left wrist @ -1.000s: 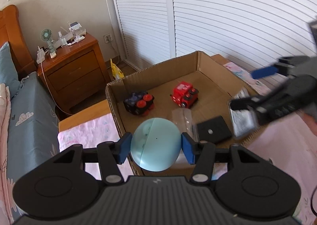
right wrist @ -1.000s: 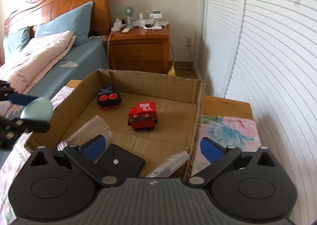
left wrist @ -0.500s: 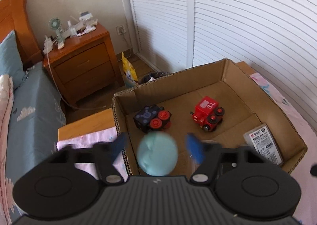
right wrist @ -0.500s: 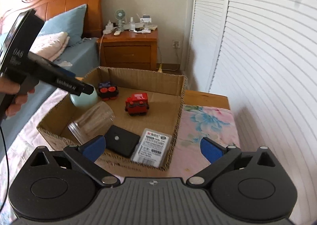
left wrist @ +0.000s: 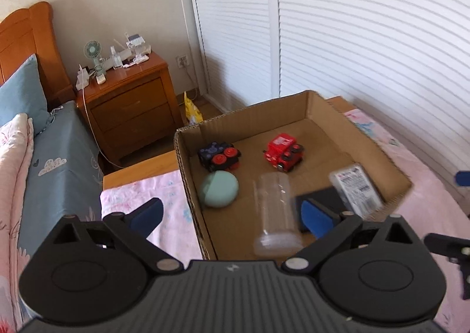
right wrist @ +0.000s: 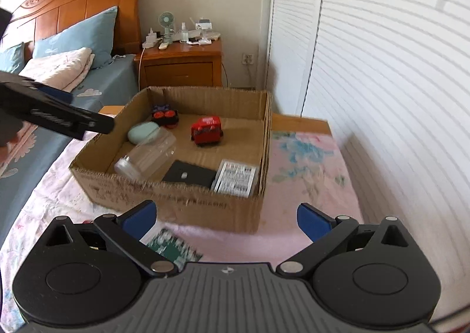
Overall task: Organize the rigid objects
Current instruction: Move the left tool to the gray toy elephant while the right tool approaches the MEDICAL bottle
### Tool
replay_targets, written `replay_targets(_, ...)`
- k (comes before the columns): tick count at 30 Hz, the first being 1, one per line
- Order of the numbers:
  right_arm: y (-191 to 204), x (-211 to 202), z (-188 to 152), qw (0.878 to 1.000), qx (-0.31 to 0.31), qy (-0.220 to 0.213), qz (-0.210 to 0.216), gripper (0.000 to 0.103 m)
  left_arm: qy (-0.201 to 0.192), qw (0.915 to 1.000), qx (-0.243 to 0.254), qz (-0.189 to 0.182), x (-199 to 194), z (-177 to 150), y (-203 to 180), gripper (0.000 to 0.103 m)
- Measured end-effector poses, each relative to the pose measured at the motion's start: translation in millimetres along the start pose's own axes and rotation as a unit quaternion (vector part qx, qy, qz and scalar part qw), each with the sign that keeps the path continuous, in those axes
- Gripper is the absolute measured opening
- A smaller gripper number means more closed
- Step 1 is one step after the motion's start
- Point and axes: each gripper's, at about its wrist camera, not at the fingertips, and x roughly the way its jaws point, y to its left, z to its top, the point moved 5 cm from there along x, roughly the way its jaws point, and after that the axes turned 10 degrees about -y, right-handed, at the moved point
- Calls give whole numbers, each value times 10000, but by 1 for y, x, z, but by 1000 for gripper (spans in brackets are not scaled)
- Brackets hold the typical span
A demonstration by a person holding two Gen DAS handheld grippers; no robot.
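Once my left gripper (left wrist: 232, 212) had let go of the pale green ball (left wrist: 218, 189), which it had pinched a second earlier, its jaws stood wide apart and empty above the near left corner of the cardboard box (right wrist: 176, 201). That ball now lay on the box floor by the left wall, touching the dark toy truck (left wrist: 220, 156); the red toy truck (right wrist: 206, 131) sat toward the far wall, with the clear jar (right wrist: 146, 154), black plate (right wrist: 189, 175) and labelled case (right wrist: 235, 177) along the near edge. My right gripper (right wrist: 226, 220) hung fully spread and empty before the box, over a green patterned item (right wrist: 171, 249), which I judged the next candidate.
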Motion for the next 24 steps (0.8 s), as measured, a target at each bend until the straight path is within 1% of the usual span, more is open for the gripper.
replay_targets(5, 2, -7, -27, 9994, 316, 108, -36, 103, -179, 9997, -158, -50, -34, -26, -9, 102)
replay_targets(9, 5, -8, -49, 9988, 364, 316, -97, 103, -154, 9992, -356, 71, -51, -52, -14, 102)
replay_targets(11, 6, -9, -55, 9986, 368, 369, -102, 103, -79, 9987, -455, 209, -57, -67, -15, 102)
replay_targets(15, 6, -11, -57, 9981, 524, 335, -29, 103, 31, 9971, -496, 582, -65, -90, -15, 102)
replay_targets(19, 9, -5, -59, 9975, 592, 377, -31, 103, -23, 9947, -543, 876, -73, -106, -16, 102)
replay_targets(21, 11, 0, -61, 9974, 594, 417, -39, 103, 17, 9946, -560, 879, -73, -113, -17, 102)
replay_targets(24, 17, 9, -60, 9971, 585, 479, -3, 103, 78, 9953, -700, 670, -71, -121, -20, 102)
